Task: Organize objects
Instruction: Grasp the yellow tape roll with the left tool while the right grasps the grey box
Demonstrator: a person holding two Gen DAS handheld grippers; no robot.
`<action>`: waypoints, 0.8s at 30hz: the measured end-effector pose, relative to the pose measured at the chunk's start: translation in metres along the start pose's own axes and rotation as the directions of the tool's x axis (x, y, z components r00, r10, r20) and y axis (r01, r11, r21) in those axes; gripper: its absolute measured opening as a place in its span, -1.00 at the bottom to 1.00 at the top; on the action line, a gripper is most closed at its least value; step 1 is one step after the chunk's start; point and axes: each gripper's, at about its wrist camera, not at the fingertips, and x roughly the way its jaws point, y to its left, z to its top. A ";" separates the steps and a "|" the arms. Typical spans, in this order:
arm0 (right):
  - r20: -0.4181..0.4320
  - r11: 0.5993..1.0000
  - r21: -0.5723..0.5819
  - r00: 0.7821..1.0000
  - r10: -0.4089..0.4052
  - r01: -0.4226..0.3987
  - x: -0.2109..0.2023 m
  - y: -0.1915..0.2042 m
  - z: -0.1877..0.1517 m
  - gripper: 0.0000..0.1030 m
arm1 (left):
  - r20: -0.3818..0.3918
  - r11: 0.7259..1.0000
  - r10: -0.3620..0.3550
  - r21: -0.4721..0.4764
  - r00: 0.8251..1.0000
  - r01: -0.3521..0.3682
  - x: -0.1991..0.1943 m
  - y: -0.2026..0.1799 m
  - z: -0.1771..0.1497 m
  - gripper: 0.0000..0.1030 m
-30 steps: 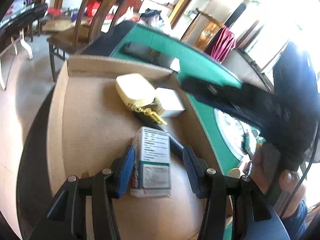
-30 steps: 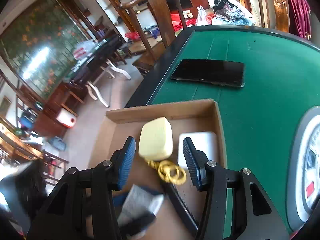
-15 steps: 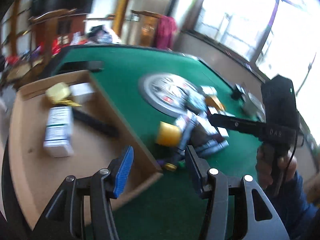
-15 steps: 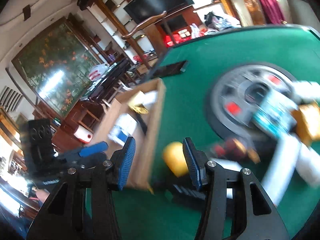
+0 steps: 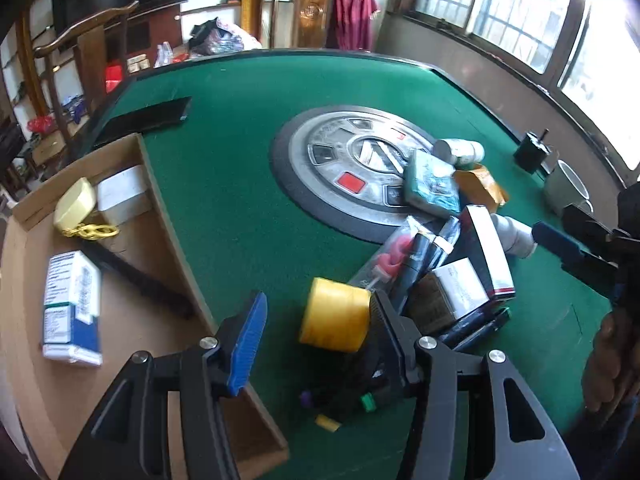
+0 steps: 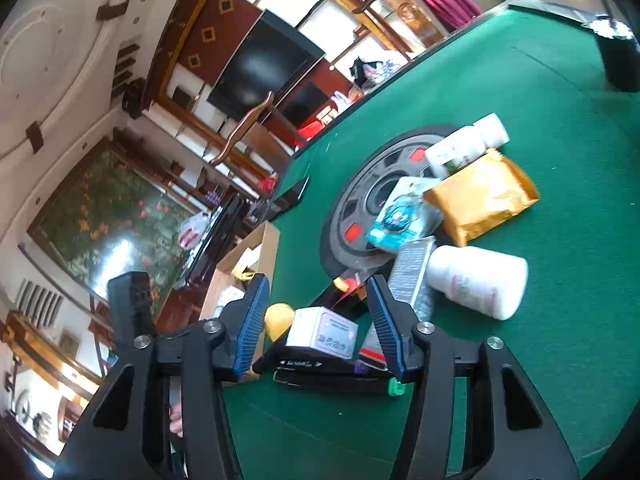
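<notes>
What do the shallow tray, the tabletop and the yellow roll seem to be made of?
Tray: looks like plain brown cardboard, matte, with thin folded walls and raw cut edges.
Tabletop: seems to be green felt or baize, dull and slightly fuzzy, with no shine.
Yellow roll: perhaps wound tape or cord with a faint sheen; fine lines run around its side, but blur leaves it open.

A green felt tabletop point(image 5: 240, 160) carried a cardboard box point(image 5: 168, 216) at its left edge and a round grey dial panel point(image 5: 320, 168) set in its middle. A black tablet point(image 5: 148, 118) lay flat beyond the box. Beside the panel sat a heap holding a yellow spool point(image 5: 334, 314), white bottles point(image 6: 476, 280), an orange packet point(image 6: 484, 196) and small cartons point(image 5: 460, 288).
</notes>
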 end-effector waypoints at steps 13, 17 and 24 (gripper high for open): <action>-0.067 0.954 -0.107 0.955 -0.289 0.281 0.012 -0.005 -0.012 0.01 | 0.000 0.995 0.088 0.052 0.996 -0.088 0.020 -0.014 -0.006 -0.38; -0.090 0.927 -0.132 0.927 -0.363 0.350 0.026 -0.011 -0.014 0.01 | 0.038 0.995 0.089 0.033 0.995 -0.090 0.021 -0.015 -0.008 -0.38; -0.083 0.795 -0.291 0.814 -0.575 0.532 0.060 0.004 -0.012 -0.06 | 0.065 0.992 0.113 0.054 0.991 -0.117 0.024 -0.020 -0.012 -0.38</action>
